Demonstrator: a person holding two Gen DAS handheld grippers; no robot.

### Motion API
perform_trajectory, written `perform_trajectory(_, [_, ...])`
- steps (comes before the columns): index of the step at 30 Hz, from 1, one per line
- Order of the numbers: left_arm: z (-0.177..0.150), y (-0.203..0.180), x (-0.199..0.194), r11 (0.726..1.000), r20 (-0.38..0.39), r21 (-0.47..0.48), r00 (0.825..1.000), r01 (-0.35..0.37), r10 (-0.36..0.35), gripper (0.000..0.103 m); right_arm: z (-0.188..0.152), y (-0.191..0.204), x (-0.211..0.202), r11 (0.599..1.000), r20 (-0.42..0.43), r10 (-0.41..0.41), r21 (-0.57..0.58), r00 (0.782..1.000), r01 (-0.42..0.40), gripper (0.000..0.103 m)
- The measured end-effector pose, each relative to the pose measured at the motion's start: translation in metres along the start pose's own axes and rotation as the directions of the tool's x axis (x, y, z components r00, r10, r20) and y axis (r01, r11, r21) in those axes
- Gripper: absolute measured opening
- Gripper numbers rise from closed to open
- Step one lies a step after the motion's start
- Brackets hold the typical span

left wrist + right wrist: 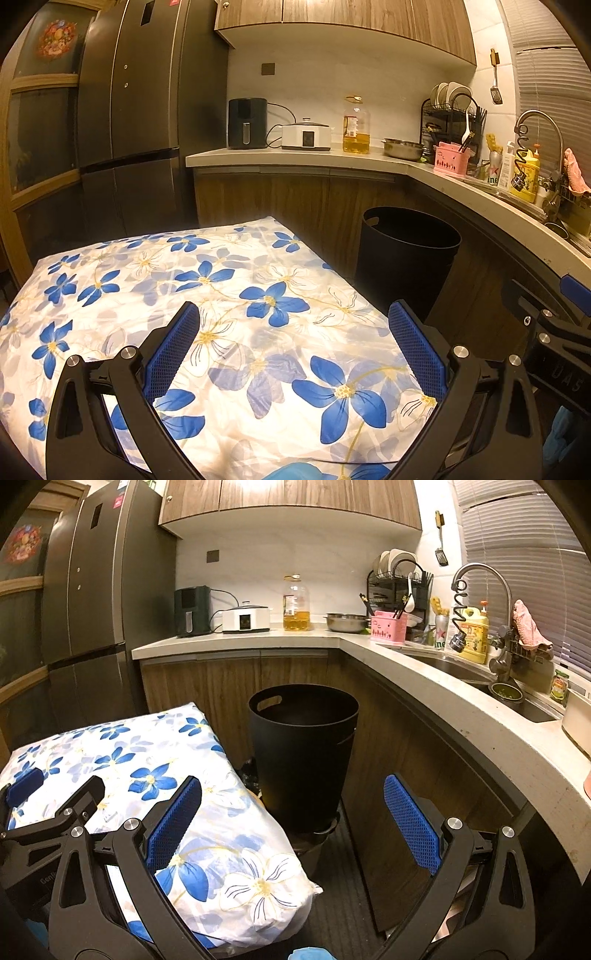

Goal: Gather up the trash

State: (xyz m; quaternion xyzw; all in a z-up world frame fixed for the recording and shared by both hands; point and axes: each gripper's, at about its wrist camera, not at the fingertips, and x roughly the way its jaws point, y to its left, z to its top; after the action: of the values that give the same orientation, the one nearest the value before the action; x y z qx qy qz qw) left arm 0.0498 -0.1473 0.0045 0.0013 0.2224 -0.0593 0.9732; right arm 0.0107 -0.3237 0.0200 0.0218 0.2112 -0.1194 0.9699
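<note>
Both grippers [293, 317] [293, 792] level; fingers [173, 343] apart.

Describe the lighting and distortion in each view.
Left wrist view: warm yellowish light, glare whitening the floral cloth, fisheye bending the counter. Right wrist view: same warm cast, glare under the cabinets, dark bin, black vignette corners.

Black trash bin [303, 760] upright, open-topped, handle slot near rim, beside floral-covered table [122, 760], below counter.

Warm-lit kitchen: wood cabinets [288, 498], grey counter [236, 640], dark fridge [129, 92], window blinds [517, 524].
</note>
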Motion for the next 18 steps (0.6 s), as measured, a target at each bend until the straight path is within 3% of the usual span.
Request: perform_trajectory(18, [0.0002, 0.0090, -0.0020, 1.000, -0.006, -0.016, 1.000, -0.023, 0.023, 0.097, 0.0005, 0.0097, -0.0011, 1.000, -0.003, 0.015, -0.011, 1.000, -0.015, 0.098])
